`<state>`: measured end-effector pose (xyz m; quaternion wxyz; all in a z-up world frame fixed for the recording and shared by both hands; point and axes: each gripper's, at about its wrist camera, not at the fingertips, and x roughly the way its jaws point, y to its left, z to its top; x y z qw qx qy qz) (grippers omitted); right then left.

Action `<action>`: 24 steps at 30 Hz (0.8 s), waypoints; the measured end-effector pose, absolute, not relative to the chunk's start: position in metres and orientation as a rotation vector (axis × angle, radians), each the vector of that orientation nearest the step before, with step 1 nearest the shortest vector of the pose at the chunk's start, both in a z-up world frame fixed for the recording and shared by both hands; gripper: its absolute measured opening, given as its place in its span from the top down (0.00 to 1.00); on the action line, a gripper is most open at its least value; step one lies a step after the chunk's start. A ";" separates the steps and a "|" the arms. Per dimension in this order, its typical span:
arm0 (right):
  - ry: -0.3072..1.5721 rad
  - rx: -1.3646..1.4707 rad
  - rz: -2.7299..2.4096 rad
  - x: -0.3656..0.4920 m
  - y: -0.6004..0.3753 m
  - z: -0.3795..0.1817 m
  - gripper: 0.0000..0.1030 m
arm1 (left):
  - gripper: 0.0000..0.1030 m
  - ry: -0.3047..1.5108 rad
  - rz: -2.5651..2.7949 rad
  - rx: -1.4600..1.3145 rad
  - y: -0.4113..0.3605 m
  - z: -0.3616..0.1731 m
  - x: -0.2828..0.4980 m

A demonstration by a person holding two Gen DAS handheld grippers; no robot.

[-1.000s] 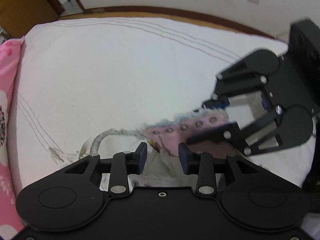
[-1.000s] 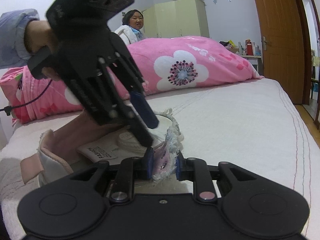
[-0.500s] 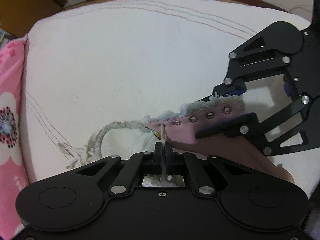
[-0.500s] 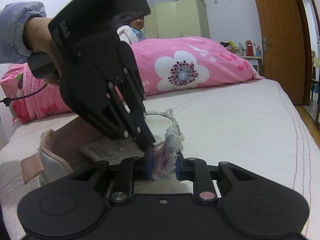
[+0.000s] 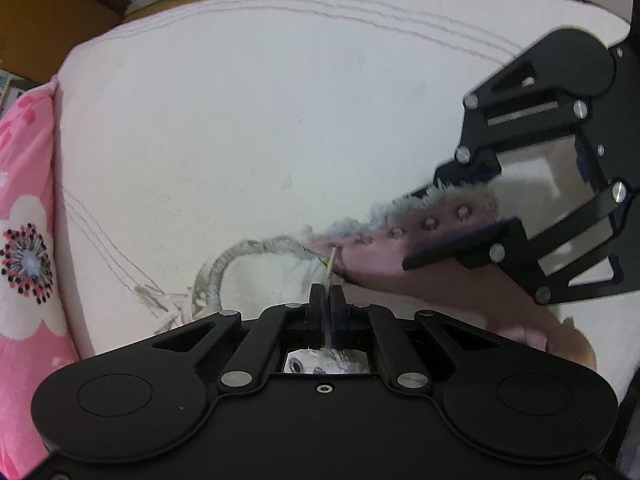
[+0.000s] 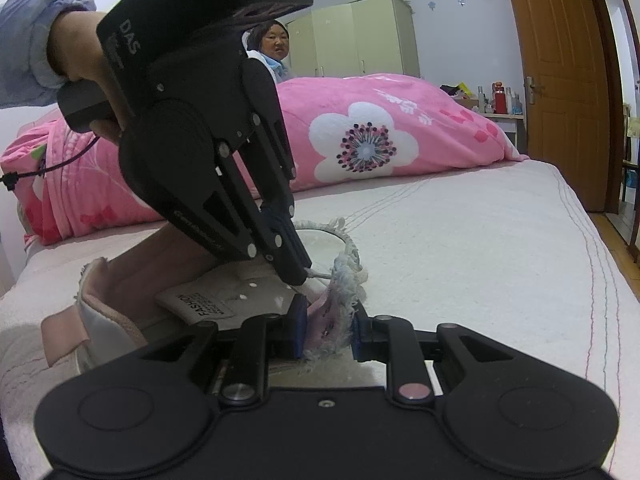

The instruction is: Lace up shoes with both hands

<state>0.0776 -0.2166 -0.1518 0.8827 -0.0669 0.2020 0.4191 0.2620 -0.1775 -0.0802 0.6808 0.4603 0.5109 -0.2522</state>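
On the bed [image 5: 280,120], the left gripper [image 5: 327,294] pinches the lace tip [image 5: 330,266] at an eyelet; the right gripper [image 6: 326,330] clamps the shoe's [image 6: 216,292] frayed eyelet flap [image 5: 408,228]; next, judging by this, the tip needs drawing clear through.

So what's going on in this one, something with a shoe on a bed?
A person holding a gripper in each hand is lacing a pink shoe that lies on a white bed. The right gripper pinches the shoe's frayed eyelet flap to steady it. The left gripper has its jaws shut on the stiff tip of the lace, right at the end eyelet of that flap. The rest of the lace loops loose on the sheet, with the other eyelets in the row unthreaded.
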 end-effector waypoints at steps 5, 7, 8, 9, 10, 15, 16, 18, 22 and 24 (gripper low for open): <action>0.420 -0.140 0.872 0.080 -0.217 -0.152 0.81 | 0.98 1.127 -0.572 1.032 -0.185 -0.079 0.262; 0.420 -0.141 0.871 0.080 -0.217 -0.152 0.81 | 0.98 1.117 -0.570 1.030 -0.185 -0.076 0.261; 0.419 -0.142 0.870 0.079 -0.217 -0.152 0.81 | 0.98 1.108 -0.571 1.028 -0.185 -0.074 0.260; 0.419 -0.142 0.870 0.079 -0.217 -0.152 0.81 | 0.98 1.104 -0.573 1.024 -0.184 -0.074 0.256; 0.418 -0.143 0.870 0.079 -0.217 -0.152 0.81 | 0.98 1.090 -0.585 0.999 -0.183 -0.072 0.252; 0.416 -0.144 0.872 0.078 -0.218 -0.152 0.81 | 0.98 1.088 -0.643 0.957 -0.183 -0.072 0.238; 0.416 -0.144 0.872 0.078 -0.218 -0.152 0.81 | 0.98 1.072 -0.644 0.961 -0.181 -0.073 0.236; 0.414 -0.145 0.873 0.077 -0.218 -0.152 0.81 | 0.97 1.019 -0.645 0.962 -0.176 -0.074 0.237; 0.416 -0.139 0.879 0.078 -0.220 -0.152 0.79 | 0.97 0.951 -0.678 0.928 -0.157 -0.068 0.232; 0.418 -0.130 0.889 0.078 -0.222 -0.152 0.79 | 0.90 0.909 -0.693 0.919 -0.151 -0.071 0.225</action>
